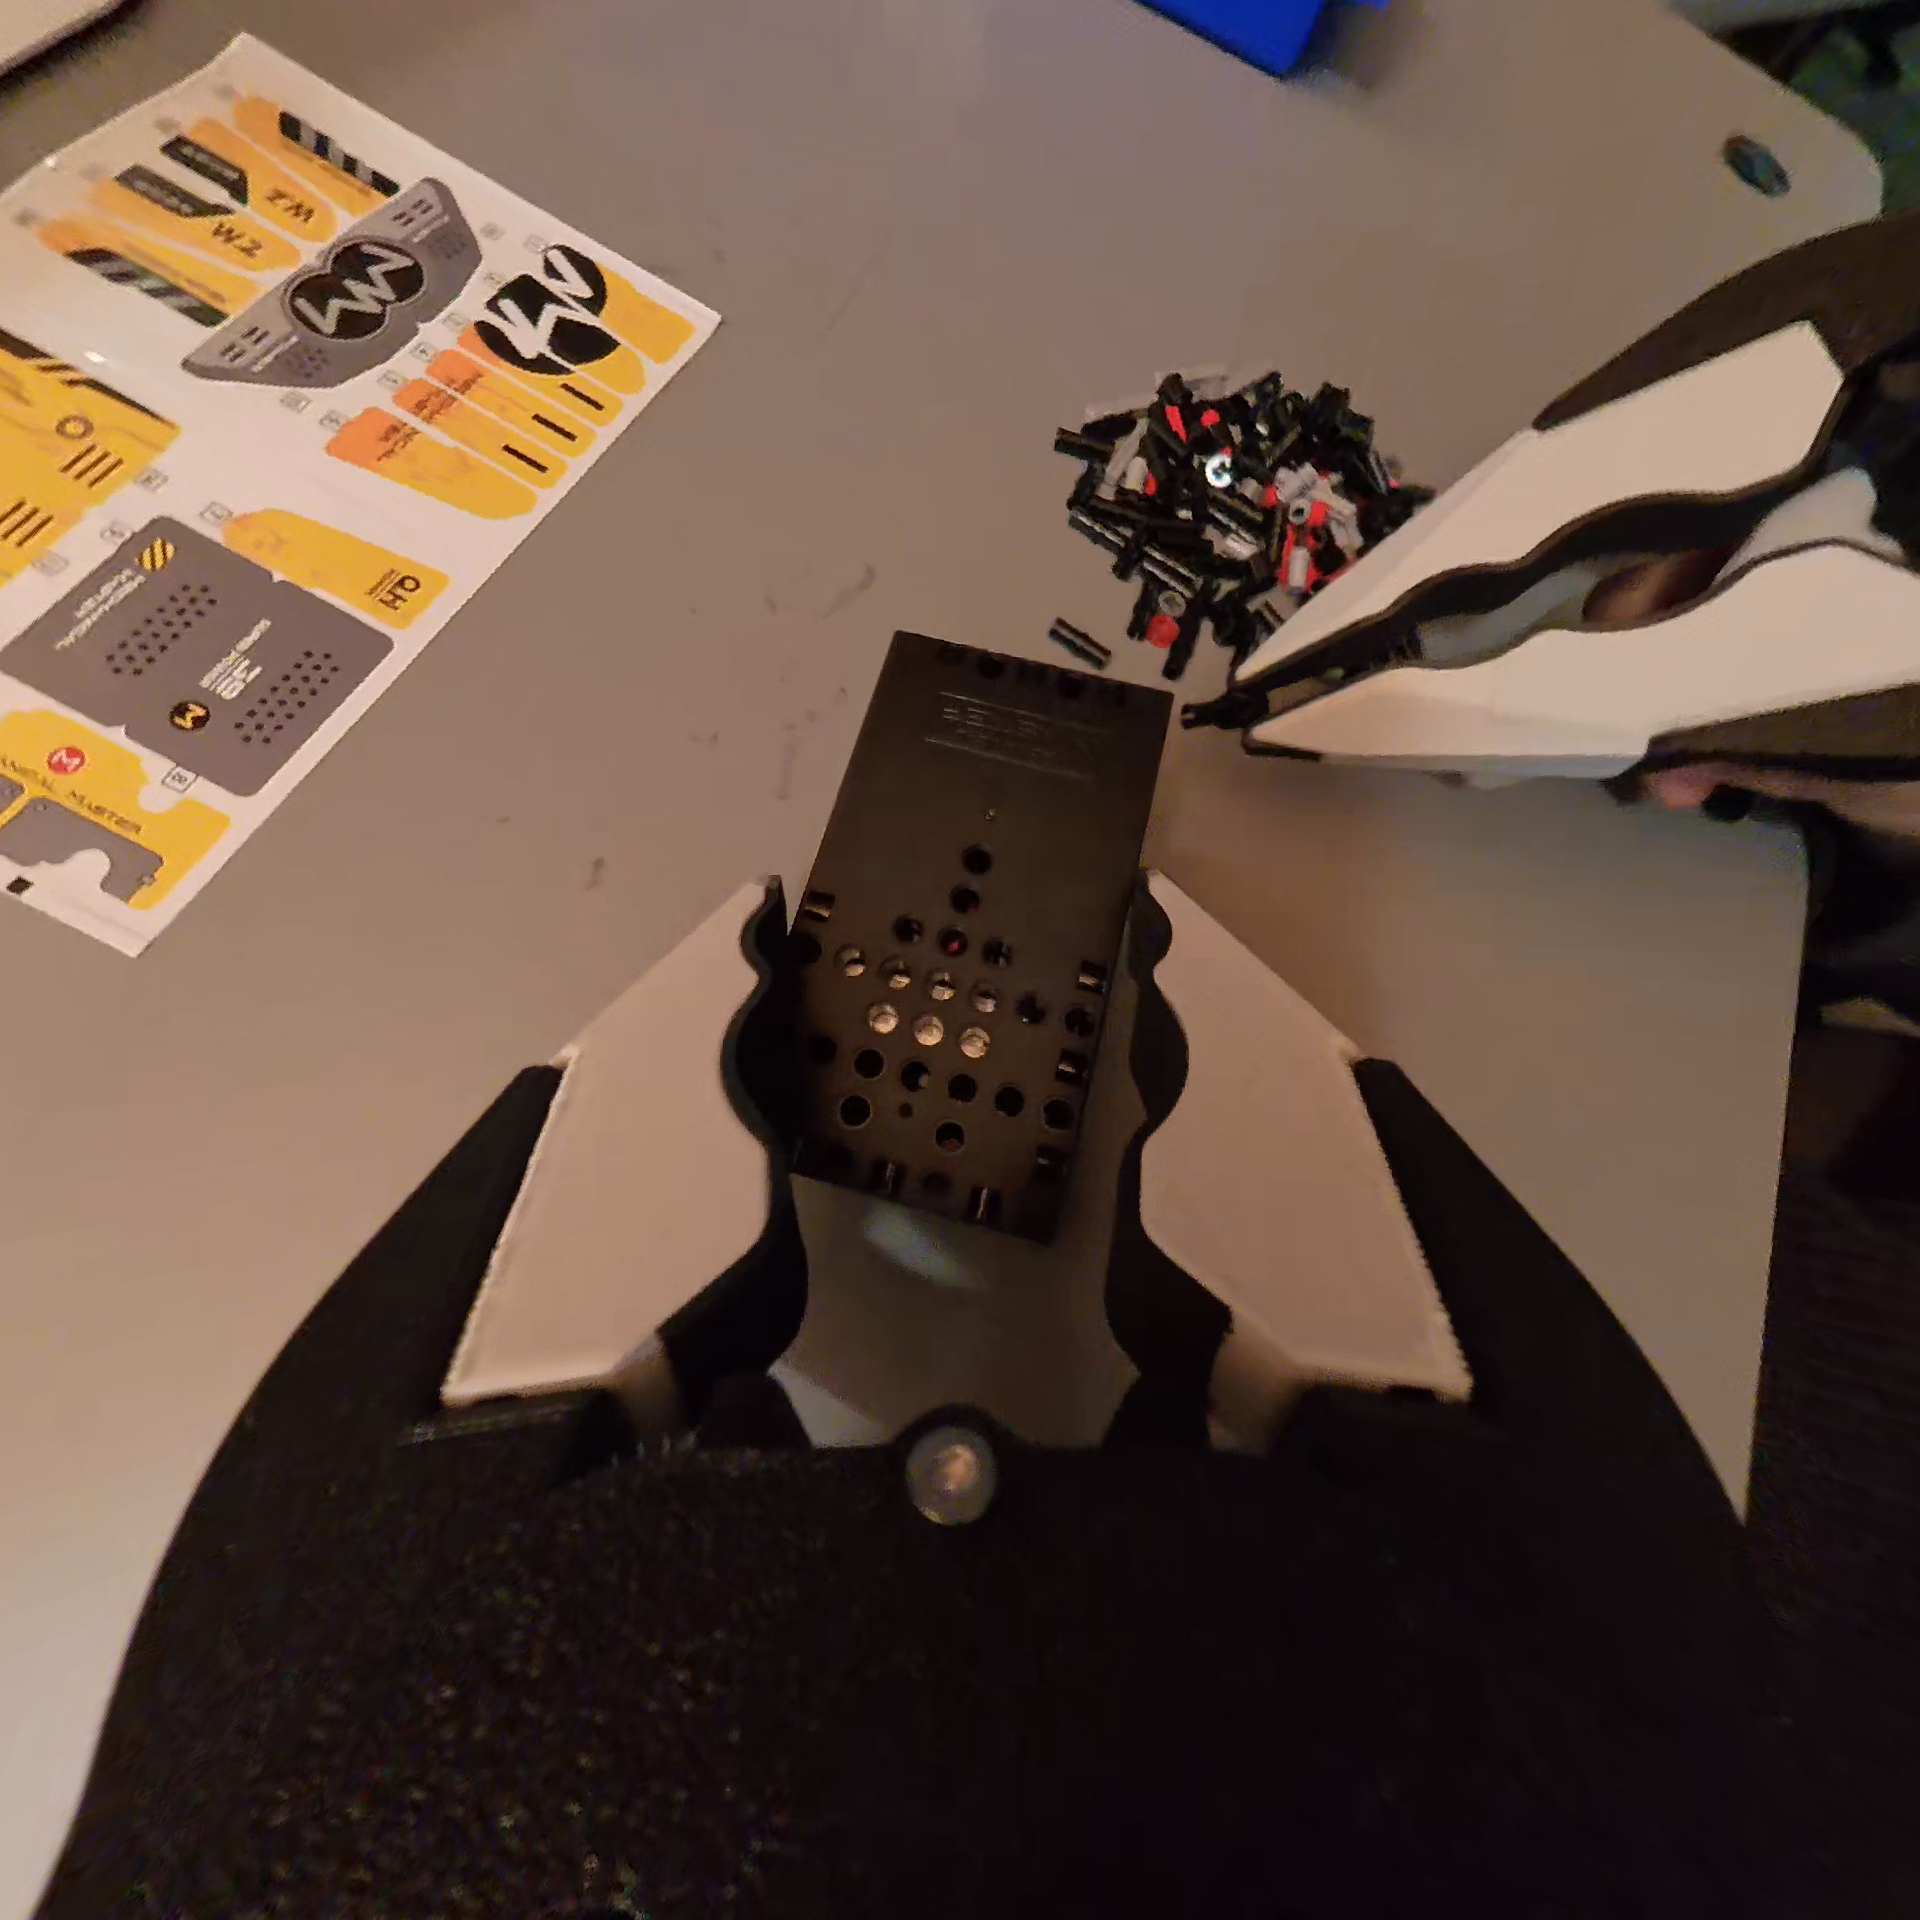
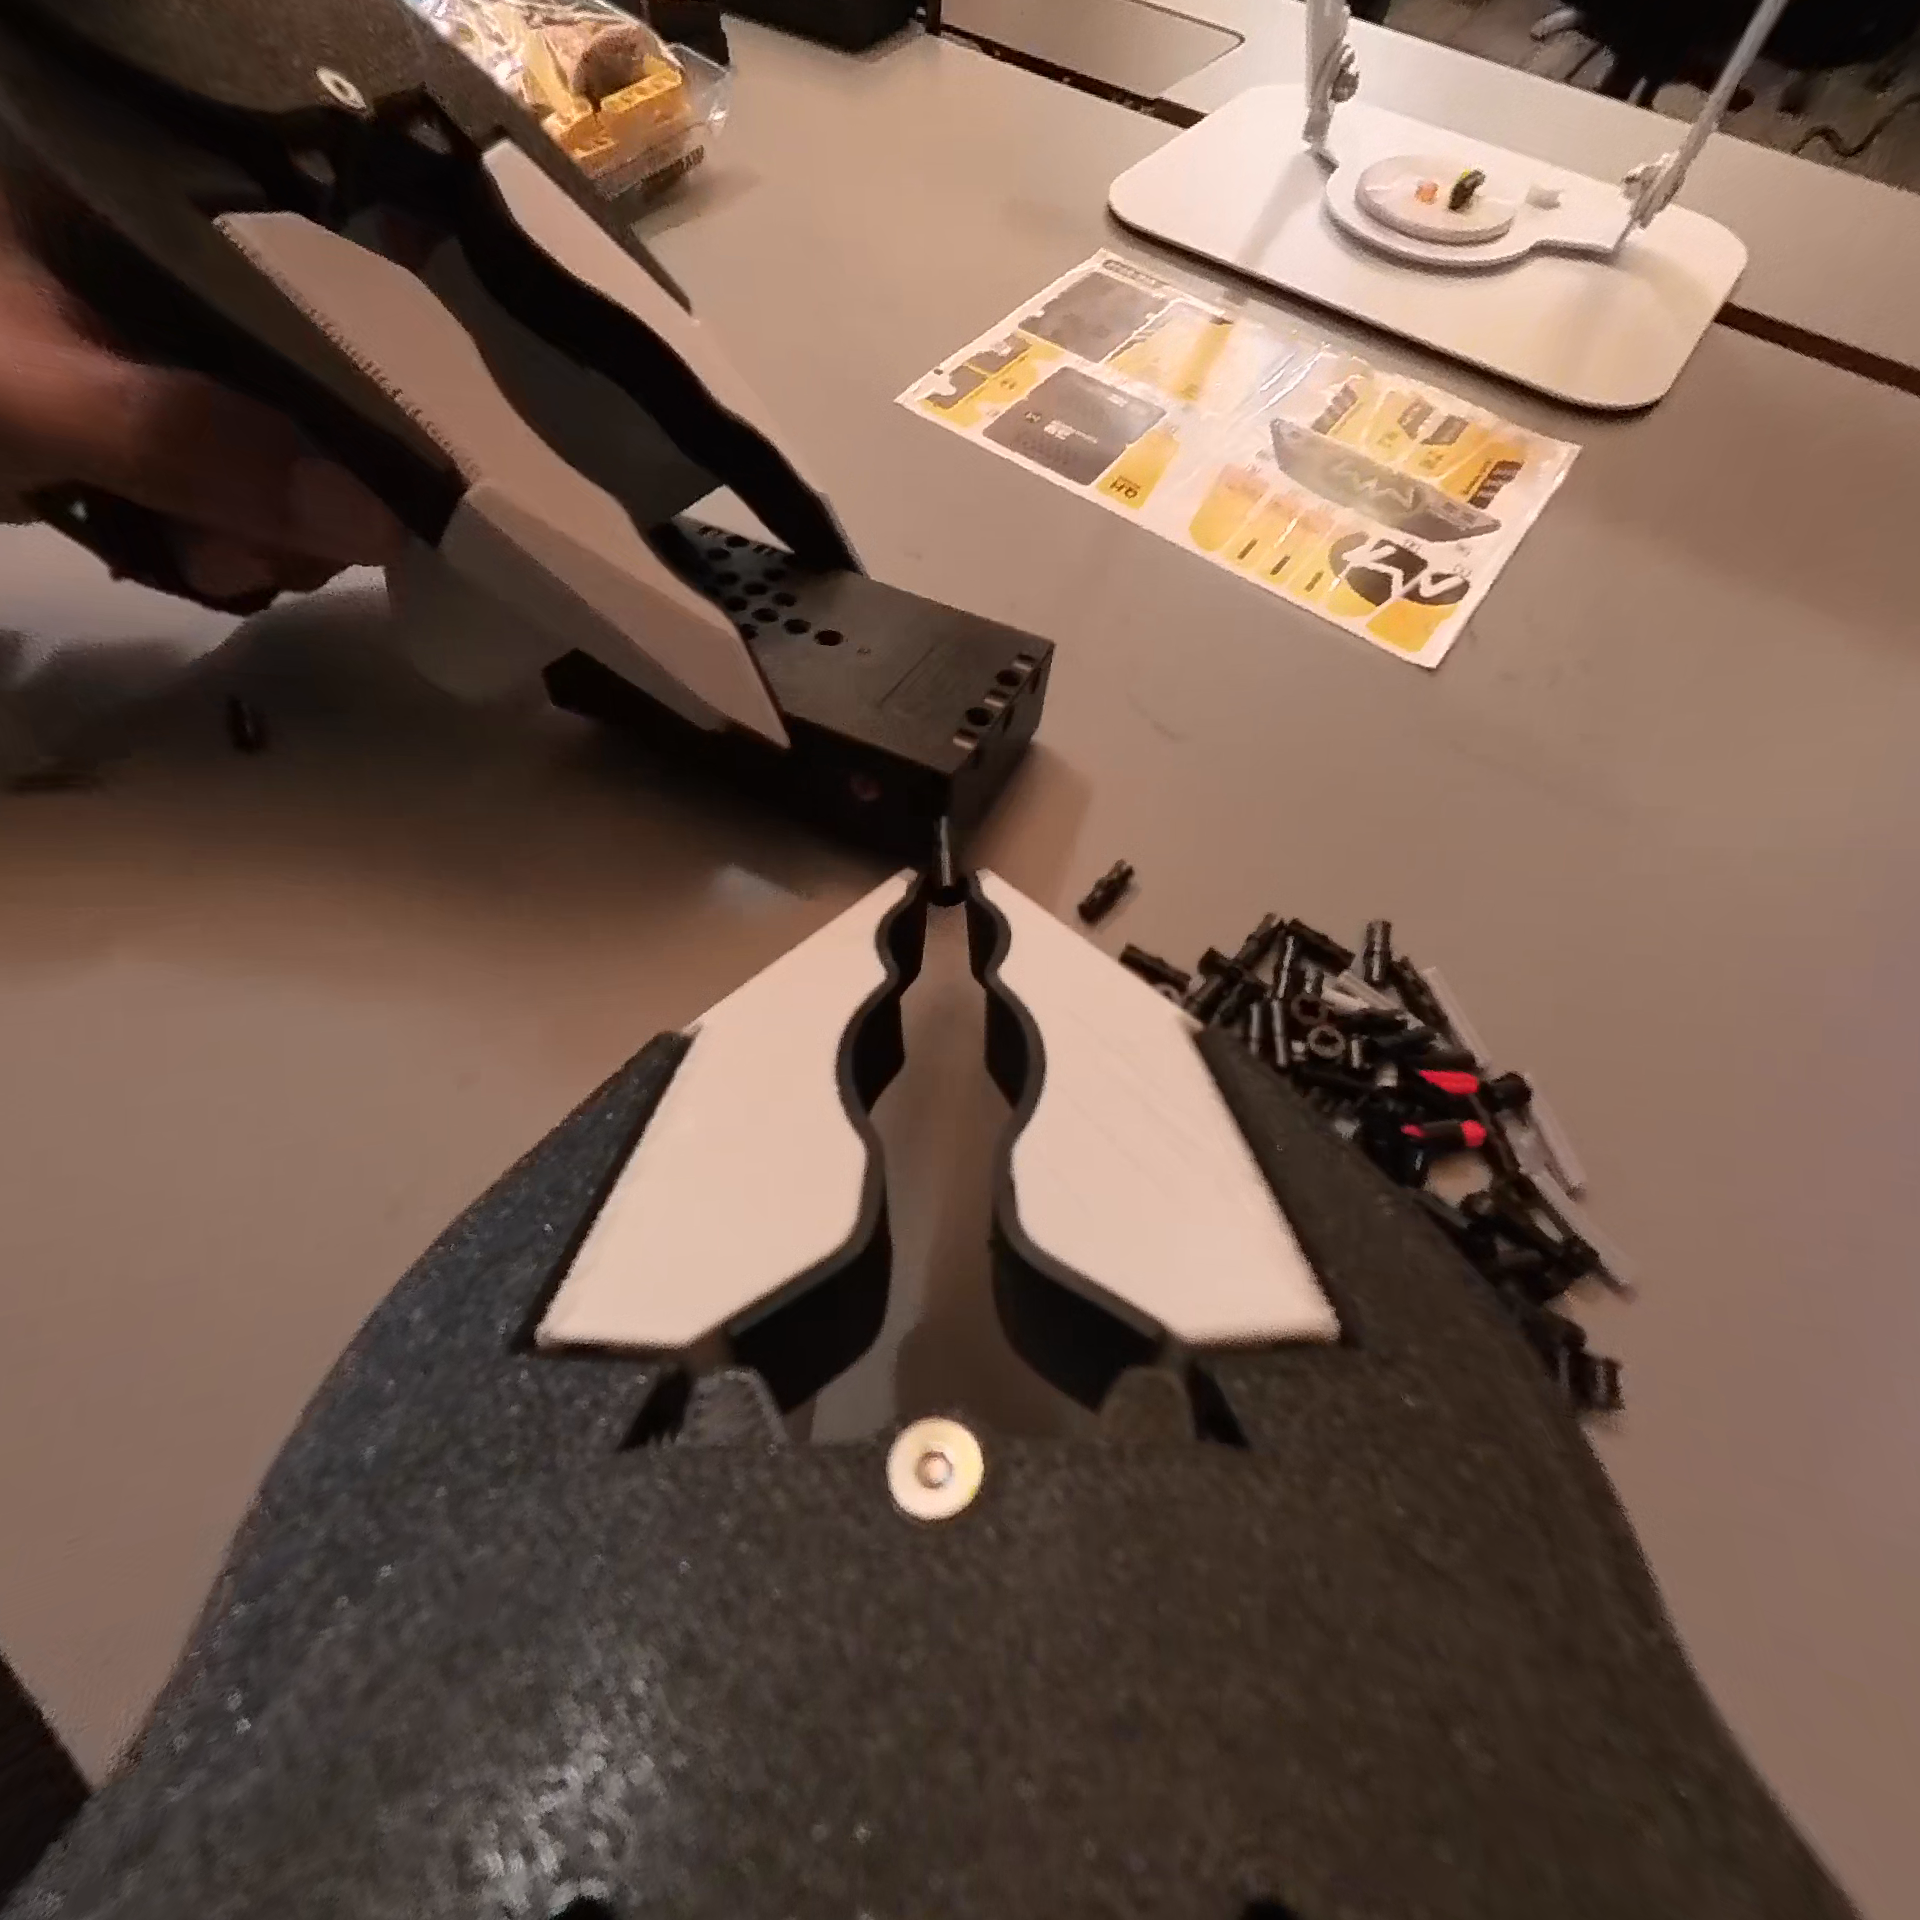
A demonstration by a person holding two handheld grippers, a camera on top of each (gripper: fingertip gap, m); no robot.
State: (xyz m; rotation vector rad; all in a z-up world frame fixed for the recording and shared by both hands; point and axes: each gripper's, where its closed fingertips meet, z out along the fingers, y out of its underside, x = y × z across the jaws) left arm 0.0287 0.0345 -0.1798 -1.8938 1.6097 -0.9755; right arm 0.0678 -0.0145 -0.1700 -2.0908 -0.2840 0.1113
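My left gripper (image 1: 956,894) is shut on a black rectangular block (image 1: 977,831) with many round holes, holding it flat on the grey table (image 1: 727,520). The block also shows in the right wrist view (image 2: 914,675) under the left gripper's fingers (image 2: 623,582). My right gripper (image 2: 943,878) is shut on a small black pin (image 2: 943,847), its tip right at the block's near side corner. In the left wrist view the right gripper (image 1: 1236,712) reaches in from the right, the pin (image 1: 1205,712) beside the block's far right corner.
A pile of small black, grey and red pins (image 1: 1236,488) lies right of the block, also in the right wrist view (image 2: 1403,1091). One loose pin (image 2: 1107,890) lies apart. A yellow and grey sticker sheet (image 1: 260,468) lies left. A white stand base (image 2: 1455,249) and a bag of yellow parts (image 2: 623,104) sit far back.
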